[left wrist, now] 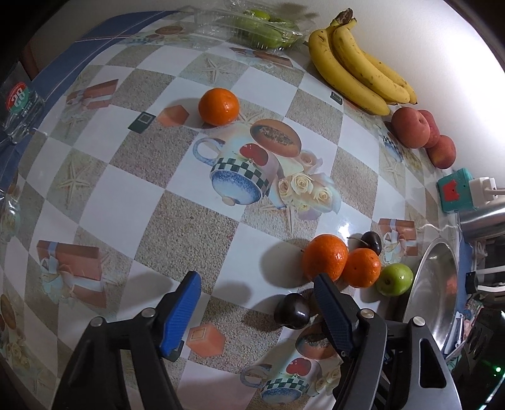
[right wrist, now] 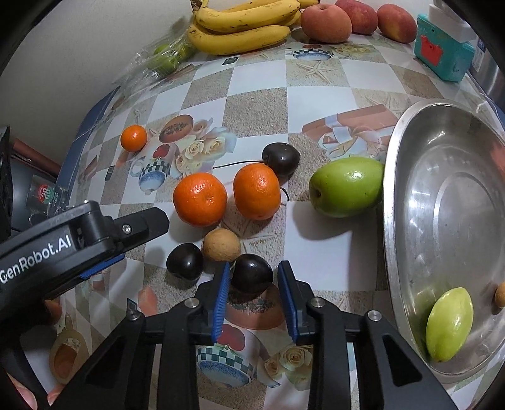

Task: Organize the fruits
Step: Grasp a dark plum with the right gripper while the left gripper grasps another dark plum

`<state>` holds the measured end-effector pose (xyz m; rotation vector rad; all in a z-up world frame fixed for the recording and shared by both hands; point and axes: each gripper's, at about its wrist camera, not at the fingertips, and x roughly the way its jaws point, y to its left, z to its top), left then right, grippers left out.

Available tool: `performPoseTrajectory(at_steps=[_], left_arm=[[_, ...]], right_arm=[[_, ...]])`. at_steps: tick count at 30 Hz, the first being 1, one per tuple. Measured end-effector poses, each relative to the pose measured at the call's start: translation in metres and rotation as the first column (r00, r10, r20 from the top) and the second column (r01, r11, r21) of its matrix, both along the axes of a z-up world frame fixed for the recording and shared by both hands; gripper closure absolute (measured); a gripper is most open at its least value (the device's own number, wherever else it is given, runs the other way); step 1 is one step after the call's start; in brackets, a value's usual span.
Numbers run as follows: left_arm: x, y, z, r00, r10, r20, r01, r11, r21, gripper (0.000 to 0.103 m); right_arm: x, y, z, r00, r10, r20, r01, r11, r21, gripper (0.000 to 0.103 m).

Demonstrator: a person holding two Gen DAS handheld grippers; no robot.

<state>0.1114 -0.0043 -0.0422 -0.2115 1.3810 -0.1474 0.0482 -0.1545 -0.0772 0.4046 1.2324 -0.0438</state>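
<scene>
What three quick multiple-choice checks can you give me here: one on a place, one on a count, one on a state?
1. Where do the bananas lie?
A. In the metal bowl
B. At the far edge, beside the peaches
C. Under the right tool

2. How many oranges are in view?
A. Two
B. Three
C. Five

3. How does the left tool stand?
A. Jaws apart
B. Shut on an orange
C. Shut on a banana

Answers:
1. B, the bunch sits right next to the peaches at the back.
2. B, two lie close together and one lies apart.
3. A, a wide gap shows between its blue pads.
</scene>
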Motion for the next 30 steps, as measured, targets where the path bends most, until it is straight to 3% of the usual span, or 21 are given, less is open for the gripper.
performPoseTrajectory(at_steps=[9, 20, 26, 30], left_arm=[[-0.001, -0.002, 0.003, 1.0, -0.002, 0.006, 0.002, 1.0, -0.01, 0.026], [-0.009, -0.014, 0.005, 0.998, -0.066, -0.004, 0.066, 0.997, -0.038, 0.055], [-0.016, -0.023, 0.006, 0.992, -0.123, 0.002, 0.123, 0.992, -0.013, 0.057], [-0.019, -0.035, -0.002, 0.983, -0.182, -0.008, 0.183, 0.982, 0.05, 0.057]], right_arm=[[-0.005, -0.005, 0.007, 1.0, -0.017, 0.007, 0.017, 0.999, 0.05, 0.076], [-0.021, -0.035, 0.035, 0.991, -0.117, 0.071, 0.114, 0.992, 0.053, 0.076], [-0.022, -0.04, 0.035, 0.99, -0.128, 0.064, 0.124, 0.99, 0.065, 0.076], [-0.024, -0.04, 0.038, 0.989, -0.127, 0.075, 0.121, 0.99, 0.072, 0.076]])
